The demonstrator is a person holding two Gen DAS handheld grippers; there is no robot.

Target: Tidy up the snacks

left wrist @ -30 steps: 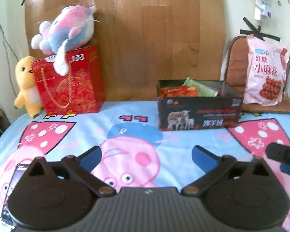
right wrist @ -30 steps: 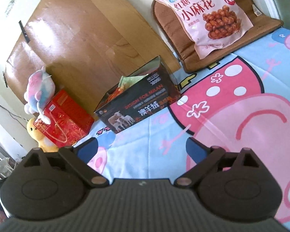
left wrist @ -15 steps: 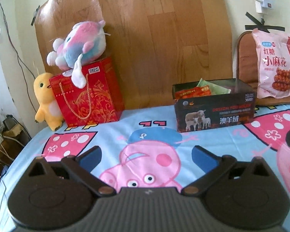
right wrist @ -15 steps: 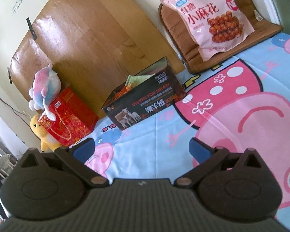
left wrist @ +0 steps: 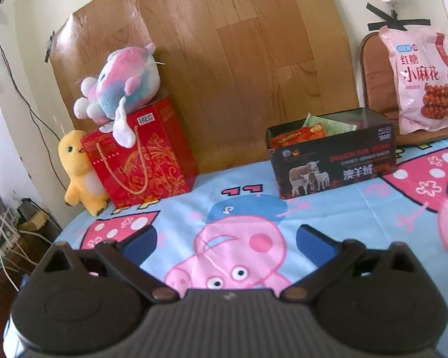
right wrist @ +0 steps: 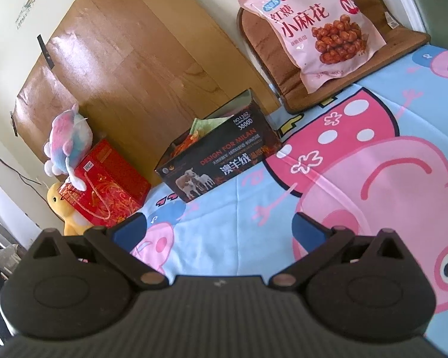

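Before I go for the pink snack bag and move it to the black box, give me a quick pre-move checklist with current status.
1. Right gripper open and empty: ok.
2. Left gripper open and empty: ok.
3. Pink bag reachable: ok, it leans on the brown cushion with nothing on top.
4. Path over the cloth to the bag: ok, nothing lies between.
5. Black box open on top: ok.
6. Room in the box for a bag that size: cannot tell; orange and green packets already sit inside, and the bag looks large beside the box.
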